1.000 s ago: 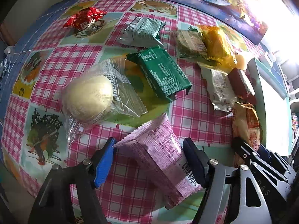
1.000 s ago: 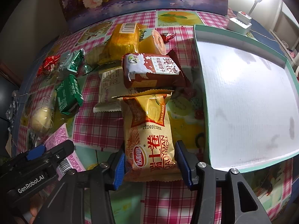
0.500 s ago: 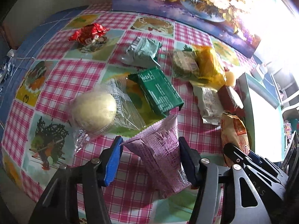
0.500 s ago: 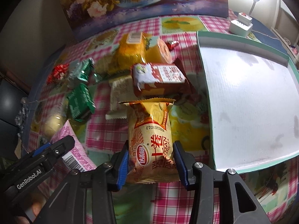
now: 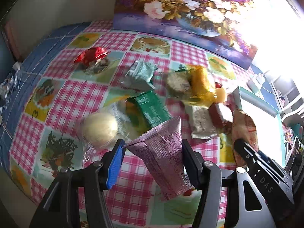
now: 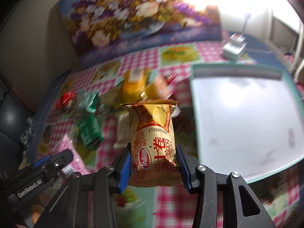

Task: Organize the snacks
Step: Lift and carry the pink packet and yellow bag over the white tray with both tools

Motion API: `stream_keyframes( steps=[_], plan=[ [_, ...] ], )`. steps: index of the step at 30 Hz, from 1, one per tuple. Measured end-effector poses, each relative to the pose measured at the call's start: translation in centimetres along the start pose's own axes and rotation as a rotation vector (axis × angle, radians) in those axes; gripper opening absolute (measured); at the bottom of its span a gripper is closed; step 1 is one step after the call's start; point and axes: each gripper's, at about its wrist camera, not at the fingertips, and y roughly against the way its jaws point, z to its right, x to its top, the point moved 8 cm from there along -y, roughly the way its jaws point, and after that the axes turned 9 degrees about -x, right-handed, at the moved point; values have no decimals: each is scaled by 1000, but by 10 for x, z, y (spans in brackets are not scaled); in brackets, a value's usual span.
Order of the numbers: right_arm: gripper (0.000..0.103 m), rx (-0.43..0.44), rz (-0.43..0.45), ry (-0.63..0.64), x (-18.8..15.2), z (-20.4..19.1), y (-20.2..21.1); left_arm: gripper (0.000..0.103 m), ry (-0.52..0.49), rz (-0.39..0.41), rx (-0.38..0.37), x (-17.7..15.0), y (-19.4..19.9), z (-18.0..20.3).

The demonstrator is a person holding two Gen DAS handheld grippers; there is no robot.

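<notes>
Left gripper (image 5: 152,163) pinching pink packet (image 5: 163,159); right gripper (image 6: 153,169) pinching yellow packet (image 6: 153,144), both clear of the tablecloth (image 5: 76,98). Tray (image 6: 285,172) at 3 o'clock bare: nothing stowed yet. Other snacks scattered at 11–12 o'clock. Raised tray rim to clear; ample room inside.
</notes>
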Motion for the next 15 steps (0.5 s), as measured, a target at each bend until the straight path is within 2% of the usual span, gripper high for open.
stream_keyframes(
  steps=[6,15],
  plan=[
    [47,-117,98,-97,17,39,14,61,-68,9,-26,21,-4,42],
    [47,-227,104,-263,24,105,10,61,-171,-13,-79,37,-17,118]
  ],
)
